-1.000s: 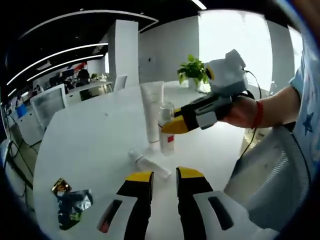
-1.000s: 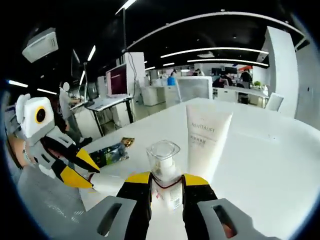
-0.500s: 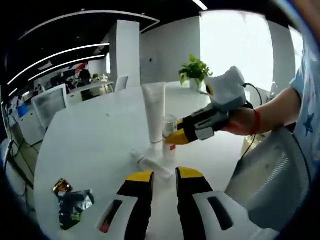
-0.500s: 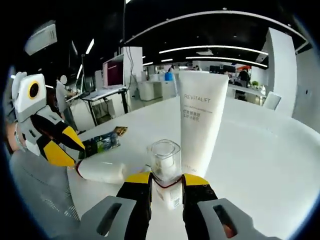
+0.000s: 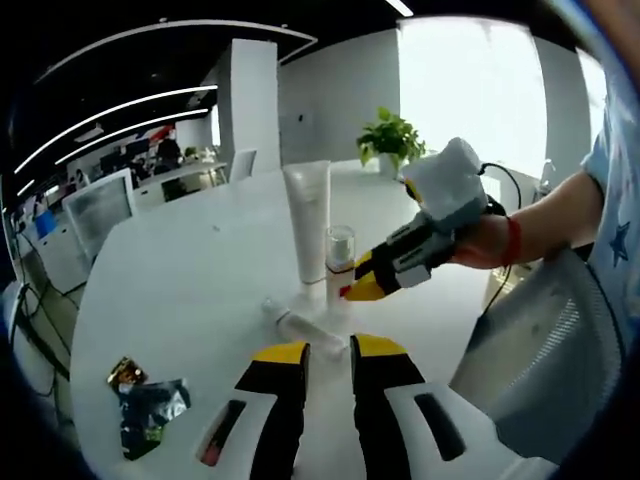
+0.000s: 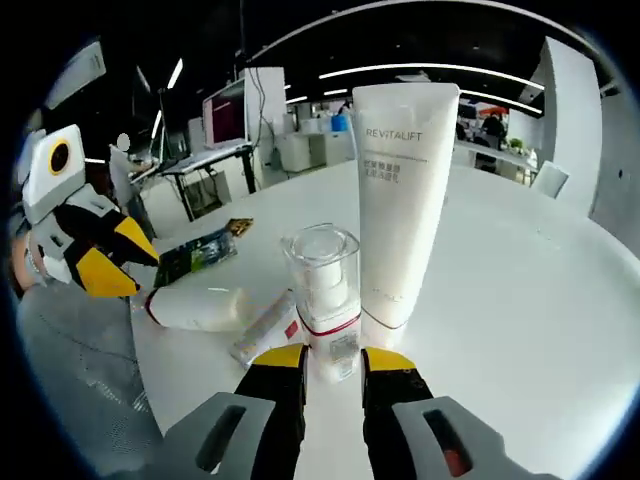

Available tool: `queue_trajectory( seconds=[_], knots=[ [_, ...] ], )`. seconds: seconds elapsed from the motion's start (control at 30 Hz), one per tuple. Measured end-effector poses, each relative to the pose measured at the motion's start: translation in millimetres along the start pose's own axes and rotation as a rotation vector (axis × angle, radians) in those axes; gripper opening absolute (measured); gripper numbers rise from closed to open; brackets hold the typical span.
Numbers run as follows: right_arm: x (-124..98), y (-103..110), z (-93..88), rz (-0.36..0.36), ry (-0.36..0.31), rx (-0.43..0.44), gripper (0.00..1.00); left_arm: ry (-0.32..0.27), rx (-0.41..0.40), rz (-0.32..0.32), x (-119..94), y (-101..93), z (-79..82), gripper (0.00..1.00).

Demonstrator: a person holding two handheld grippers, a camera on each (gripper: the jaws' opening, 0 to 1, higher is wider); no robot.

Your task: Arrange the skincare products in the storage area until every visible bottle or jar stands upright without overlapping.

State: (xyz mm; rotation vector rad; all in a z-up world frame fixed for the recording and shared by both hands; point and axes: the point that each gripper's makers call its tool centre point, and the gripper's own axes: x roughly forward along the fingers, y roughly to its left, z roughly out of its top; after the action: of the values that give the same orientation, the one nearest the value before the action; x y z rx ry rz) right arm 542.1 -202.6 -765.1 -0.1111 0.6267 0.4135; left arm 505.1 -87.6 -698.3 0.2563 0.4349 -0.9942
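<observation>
A tall white tube (image 6: 402,200) stands upright on the white table (image 6: 520,330). Right in front of it a small bottle with a clear cap (image 6: 322,290) stands on the table, its base between the tips of my right gripper (image 6: 334,360), which is shut on it. In the left gripper view the same bottle (image 5: 339,260) and tube (image 5: 306,220) stand side by side, with the right gripper (image 5: 362,288) low at the bottle's base. A white bottle (image 6: 200,308) and a small tube (image 6: 265,332) lie on their sides. My left gripper (image 5: 328,350) is open, with nothing between its fingers, just short of the lying bottle (image 5: 300,325).
Crumpled snack packets (image 5: 145,405) lie at the table's near left. A potted plant (image 5: 393,140) stands at the far edge. A chair back (image 5: 540,350) is at the right, beside the person's arm (image 5: 540,220). Office desks and monitors stand beyond the table.
My right gripper has brought the clear-capped bottle down onto the table beside the white tube and tilted downward. The left gripper has stayed put.
</observation>
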Motion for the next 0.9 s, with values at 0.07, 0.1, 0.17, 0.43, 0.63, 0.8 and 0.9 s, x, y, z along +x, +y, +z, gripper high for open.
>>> queue_trajectory(
  seconds=[0.07, 0.1, 0.17, 0.43, 0.63, 0.8, 0.9],
  knots=[
    [0.6, -2.6, -1.0, -0.004, 0.005, 0.006, 0.07, -0.001, 0.001, 0.001, 0.0, 0.2, 0.2, 0.18],
    [0.6, -4.3, -1.4, -0.009, 0.008, 0.015, 0.06, -0.001, 0.002, 0.002, -0.1, 0.4, 0.2, 0.18],
    [0.3, -7.3, -1.5, -0.023, 0.009, 0.022, 0.06, -0.001, 0.004, 0.004, -0.1, 0.8, 0.2, 0.18],
    [4.1, -11.0, 1.7, -0.043, 0.015, 0.058, 0.03, -0.001, 0.004, 0.007, 0.0, 1.6, 0.7, 0.17],
    [7.7, -8.9, 3.9, -0.061, 0.028, 0.055, 0.04, -0.002, 0.006, 0.008, -0.2, 1.8, 0.8, 0.16],
    [8.9, -10.4, 3.7, -0.086, 0.045, 0.078, 0.09, 0.002, 0.014, 0.008, 0.2, 1.5, 0.4, 0.16],
    [9.6, -7.7, -1.5, -0.091, 0.062, 0.105, 0.08, 0.003, 0.024, 0.012, 0.0, 1.4, 0.8, 0.16]
  ],
)
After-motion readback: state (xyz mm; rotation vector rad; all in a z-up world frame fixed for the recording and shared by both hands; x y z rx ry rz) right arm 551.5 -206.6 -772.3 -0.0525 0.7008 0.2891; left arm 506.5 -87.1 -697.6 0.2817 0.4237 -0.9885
